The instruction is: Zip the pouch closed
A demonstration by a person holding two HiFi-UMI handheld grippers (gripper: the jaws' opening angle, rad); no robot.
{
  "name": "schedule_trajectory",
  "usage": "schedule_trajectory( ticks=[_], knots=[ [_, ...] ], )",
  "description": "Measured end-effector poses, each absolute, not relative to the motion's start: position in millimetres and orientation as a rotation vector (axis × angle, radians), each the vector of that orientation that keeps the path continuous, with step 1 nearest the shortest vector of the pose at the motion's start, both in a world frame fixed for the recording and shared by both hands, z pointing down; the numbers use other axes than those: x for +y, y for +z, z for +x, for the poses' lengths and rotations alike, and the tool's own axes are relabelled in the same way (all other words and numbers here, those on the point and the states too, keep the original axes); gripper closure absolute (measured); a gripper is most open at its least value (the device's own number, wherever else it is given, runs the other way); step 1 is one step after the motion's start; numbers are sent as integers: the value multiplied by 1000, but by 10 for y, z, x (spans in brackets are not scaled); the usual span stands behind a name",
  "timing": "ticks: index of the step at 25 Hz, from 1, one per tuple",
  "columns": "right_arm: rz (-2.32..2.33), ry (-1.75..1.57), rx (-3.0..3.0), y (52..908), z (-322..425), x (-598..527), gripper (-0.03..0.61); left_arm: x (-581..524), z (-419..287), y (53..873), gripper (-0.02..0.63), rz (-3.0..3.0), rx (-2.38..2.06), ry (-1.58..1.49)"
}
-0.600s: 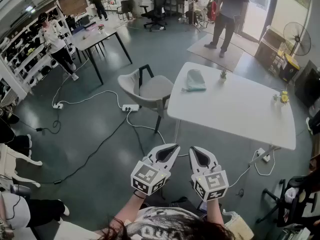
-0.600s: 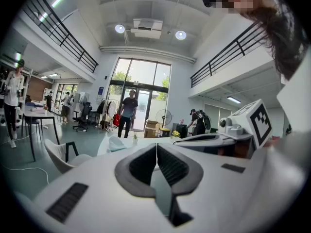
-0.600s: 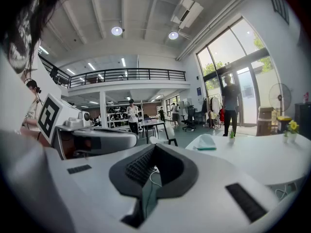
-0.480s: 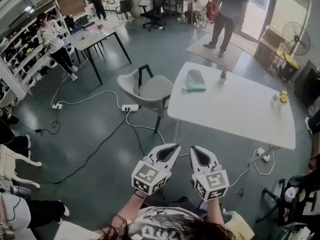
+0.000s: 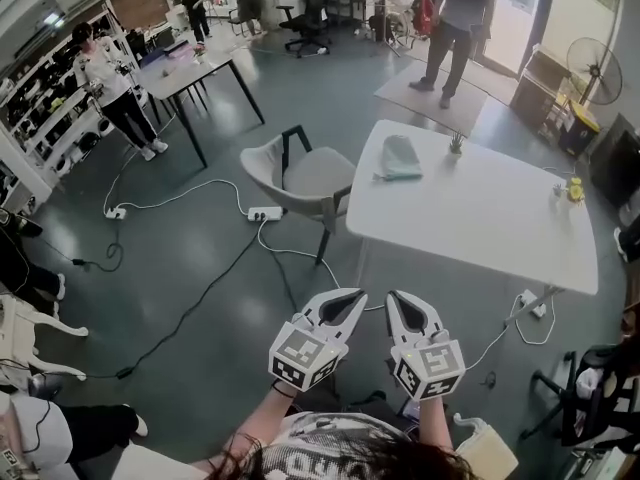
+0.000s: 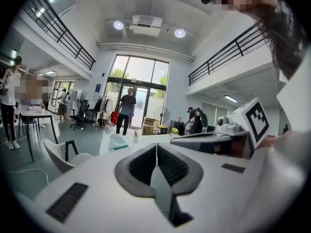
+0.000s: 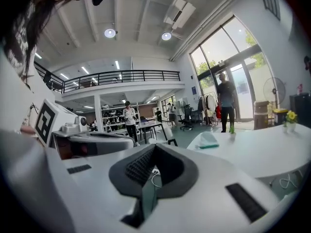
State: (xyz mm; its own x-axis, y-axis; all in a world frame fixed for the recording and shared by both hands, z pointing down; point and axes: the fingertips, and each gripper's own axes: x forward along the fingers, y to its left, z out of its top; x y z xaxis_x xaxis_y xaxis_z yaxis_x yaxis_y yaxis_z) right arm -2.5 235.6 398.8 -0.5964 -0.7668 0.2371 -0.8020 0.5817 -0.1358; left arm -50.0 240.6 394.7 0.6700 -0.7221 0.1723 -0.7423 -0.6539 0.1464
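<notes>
Left hand-held gripper [image 5: 356, 293]: you hold it low in front of you, over the floor. Its jaws are pressed together with nothing between them.
Right hand-held gripper [image 5: 392, 295]: just beside the left one, jaws likewise together and empty.
Floor [image 5: 200, 268]: cables run across it between you and the furniture.
Chair [image 5: 305, 176]: it stands at the near-left side of the desk, on your way to the pouch.
Desk [image 5: 480, 218]: white and well apart from both hand-held grippers, so you have to walk up before any grasp.
Pouch [image 5: 402, 154]: pale green, lying flat near the far-left corner of the desk, just beside a small potted plant [image 5: 456, 143].
Teal strip [image 5: 396, 176]: a darker line along the pouch's near edge, probably the zipper. The slider is too small to make out from here.
How it will handle: it looks soft, light and floppy, so expect it to slide or bunch up if you pull the zipper one-handed.
Where to take hold: pinch the fabric at one end of the zipper line with one hand-held gripper. Take the pull tab with the other, and keep the fabric taut between them.
</notes>
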Motion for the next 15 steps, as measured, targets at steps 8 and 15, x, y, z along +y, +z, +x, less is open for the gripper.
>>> schedule_trajectory(
  ticks=[8, 15],
  knots=[
    [1363, 344, -2641, 4091, -422, 2247, 580, 2325, -868, 4021, 600, 2719, -1136, 163],
    [1413, 357, -2573, 4160, -514, 2162, 580, 2119, -1008, 4088, 600, 2711, -1065, 157]
  ],
)
